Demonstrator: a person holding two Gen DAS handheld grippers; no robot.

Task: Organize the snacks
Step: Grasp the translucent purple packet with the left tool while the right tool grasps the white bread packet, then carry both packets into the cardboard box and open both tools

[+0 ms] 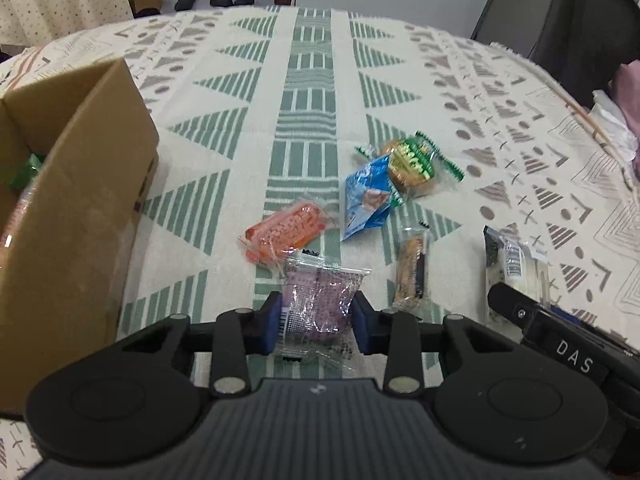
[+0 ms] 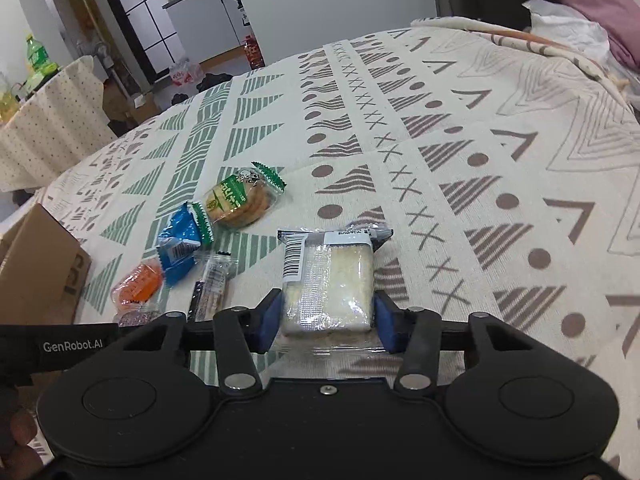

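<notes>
Snacks scattered on the patterned desk cloth (image 1: 312, 92): left tool (image 1: 316, 322) clamped on a purple packet (image 1: 320, 300), blue pads touching both its sides, just in front of an orange packet (image 1: 284, 230), with a blue pouch (image 1: 368, 200), a green-labelled cookie pack (image 1: 412, 164) and a slim brown bar (image 1: 410, 270) farther out and to the right. Right tool (image 2: 328, 320) closed narrowly on a white sandwich pack (image 2: 328, 284), barcode end away from the camera. Cardboard box (image 1: 76, 200) standing at the desk's left, a green wrapper inside.
</notes>
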